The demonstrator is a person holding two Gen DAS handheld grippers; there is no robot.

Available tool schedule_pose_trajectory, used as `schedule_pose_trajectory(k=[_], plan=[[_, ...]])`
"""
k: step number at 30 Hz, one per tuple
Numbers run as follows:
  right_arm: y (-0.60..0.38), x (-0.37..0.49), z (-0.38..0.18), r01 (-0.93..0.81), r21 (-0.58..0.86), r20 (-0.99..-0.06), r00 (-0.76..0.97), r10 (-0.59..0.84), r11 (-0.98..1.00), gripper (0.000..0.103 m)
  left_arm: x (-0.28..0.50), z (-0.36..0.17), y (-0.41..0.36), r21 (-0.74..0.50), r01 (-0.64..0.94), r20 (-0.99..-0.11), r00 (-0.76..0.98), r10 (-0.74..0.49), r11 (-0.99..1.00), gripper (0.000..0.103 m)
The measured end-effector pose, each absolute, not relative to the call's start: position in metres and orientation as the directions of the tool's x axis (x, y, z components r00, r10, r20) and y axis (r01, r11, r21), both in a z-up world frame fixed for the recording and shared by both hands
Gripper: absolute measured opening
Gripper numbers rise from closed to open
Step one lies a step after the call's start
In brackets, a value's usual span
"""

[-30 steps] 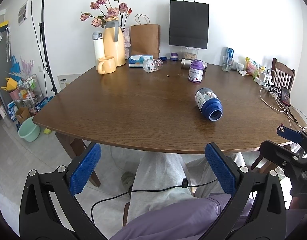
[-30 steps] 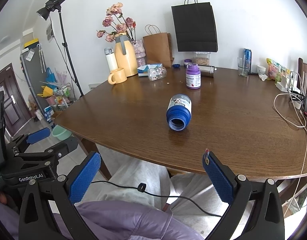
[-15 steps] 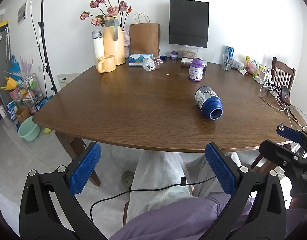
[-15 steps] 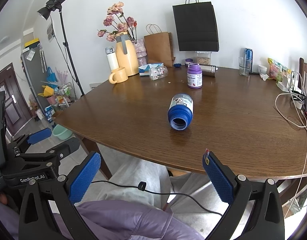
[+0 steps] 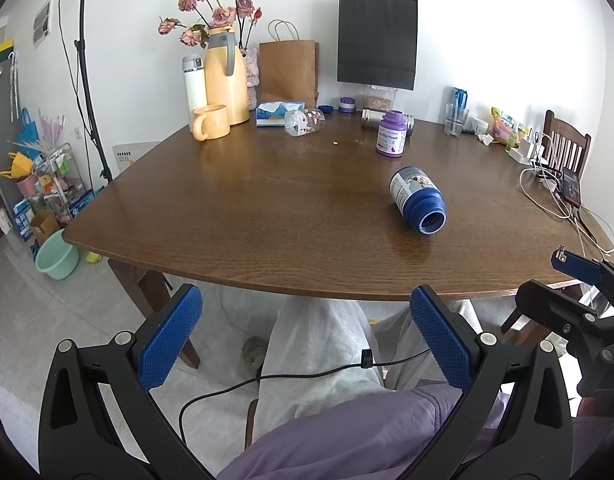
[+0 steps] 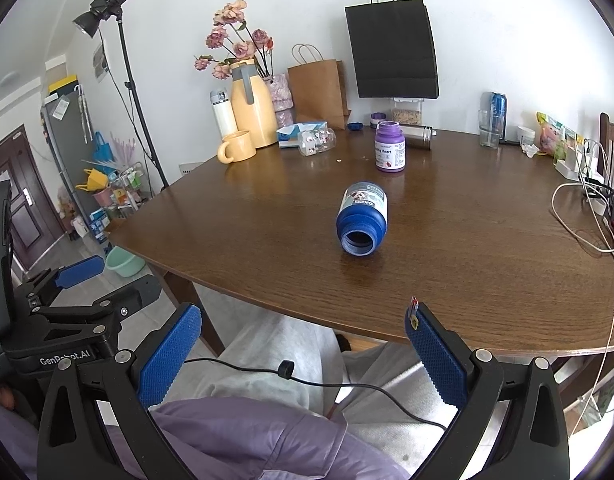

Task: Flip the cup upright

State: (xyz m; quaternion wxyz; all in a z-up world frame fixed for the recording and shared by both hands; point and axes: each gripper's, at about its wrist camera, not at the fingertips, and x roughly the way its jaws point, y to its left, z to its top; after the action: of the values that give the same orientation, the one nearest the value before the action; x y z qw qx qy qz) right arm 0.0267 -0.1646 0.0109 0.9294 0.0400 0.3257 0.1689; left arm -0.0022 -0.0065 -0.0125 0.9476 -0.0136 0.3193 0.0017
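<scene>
A blue cup-like bottle (image 5: 419, 200) with a picture label lies on its side on the brown wooden table (image 5: 267, 208), open mouth toward me; it also shows in the right wrist view (image 6: 363, 220). My left gripper (image 5: 305, 316) is open and empty, held below and in front of the table's near edge. My right gripper (image 6: 303, 334) is open and empty, also in front of the near edge, roughly in line with the bottle. Each gripper shows at the side of the other's view.
A purple jar (image 6: 390, 147) stands behind the blue bottle. A yellow mug (image 6: 237, 147), yellow jug (image 6: 253, 114), tissue pack, clear bottle (image 6: 317, 141) and paper bags sit at the back. Cables and a phone (image 5: 563, 188) lie at the table's right edge.
Both grippers have moved slightly forward toward the table; the blue bottle sits a little nearer in the right wrist view. Nothing on the table has moved.
</scene>
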Motion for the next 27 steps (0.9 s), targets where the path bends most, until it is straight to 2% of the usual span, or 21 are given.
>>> schedule_pose_trajectory(k=[27], plan=[[-0.1638, 0.0276, 0.0089, -0.288, 0.187, -0.591, 0.731, 0.342, 0.939, 0.103, -0.0003, -0.0116, -0.0070, -0.023, -0.014, -0.608, 0.794, -0.003, 1.000, 0.103]])
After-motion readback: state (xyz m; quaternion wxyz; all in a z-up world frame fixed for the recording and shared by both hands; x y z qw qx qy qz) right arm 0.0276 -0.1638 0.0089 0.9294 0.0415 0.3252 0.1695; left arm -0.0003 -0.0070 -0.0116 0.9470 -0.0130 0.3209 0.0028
